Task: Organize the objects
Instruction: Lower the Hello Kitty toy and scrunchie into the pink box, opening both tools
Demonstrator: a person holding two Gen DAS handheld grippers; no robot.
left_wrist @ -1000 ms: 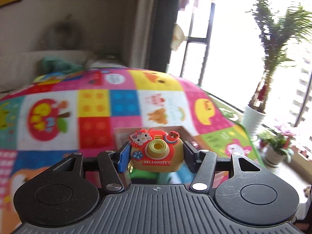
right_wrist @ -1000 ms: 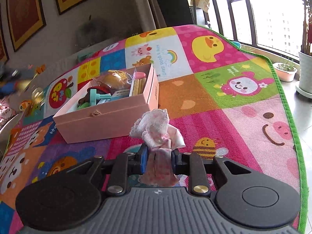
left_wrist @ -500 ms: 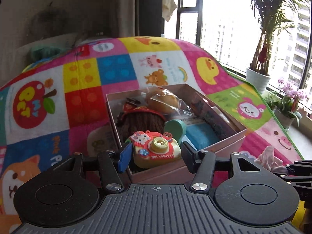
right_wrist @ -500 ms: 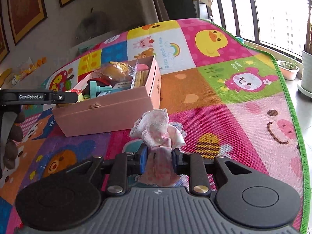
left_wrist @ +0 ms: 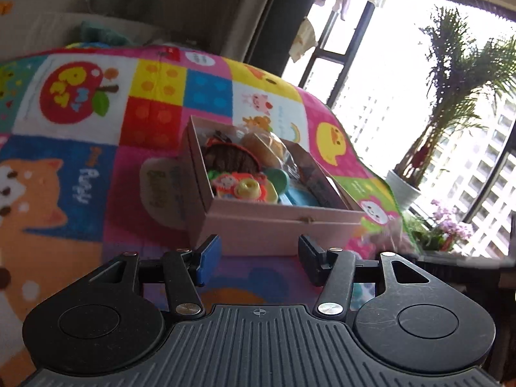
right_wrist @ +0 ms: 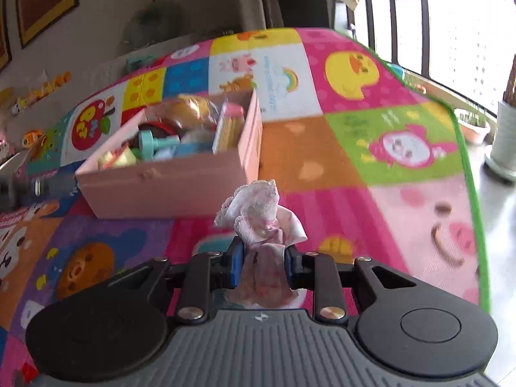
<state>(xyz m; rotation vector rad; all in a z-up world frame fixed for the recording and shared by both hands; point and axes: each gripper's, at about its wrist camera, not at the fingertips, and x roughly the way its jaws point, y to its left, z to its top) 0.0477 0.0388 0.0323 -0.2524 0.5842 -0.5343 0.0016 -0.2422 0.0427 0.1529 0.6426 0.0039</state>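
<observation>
Your left gripper stands spread with nothing between its ribbed black and blue pads; it hangs over the mat just short of the near wall of the pink box. The toy camera, a glossy moulded plastic piece in orange and yellow with a round yellow lens ring, lies inside the box at its near end, against a dark woven-looking round thing and a mint plastic disc. A crinkled clear wrapper around a bun-like lump fills the far end. The box is smooth matte card, rectangular, with straight thin walls and a small clasp on its long side. Your right gripper is pressed together on the lace cloth, a soft pink-printed fabric with a frilled white lace edge that bunches above the pads and drapes below them. It hangs near the box's long wall, not touching it. The play mat is a nubbly pile in bright squares, edged in green on the window side, where bare floor and white plant pots begin. To the right of the box the mat lies open; your left gripper's black frame shows at the left edge of the right wrist view, just beside the box's corner.
</observation>
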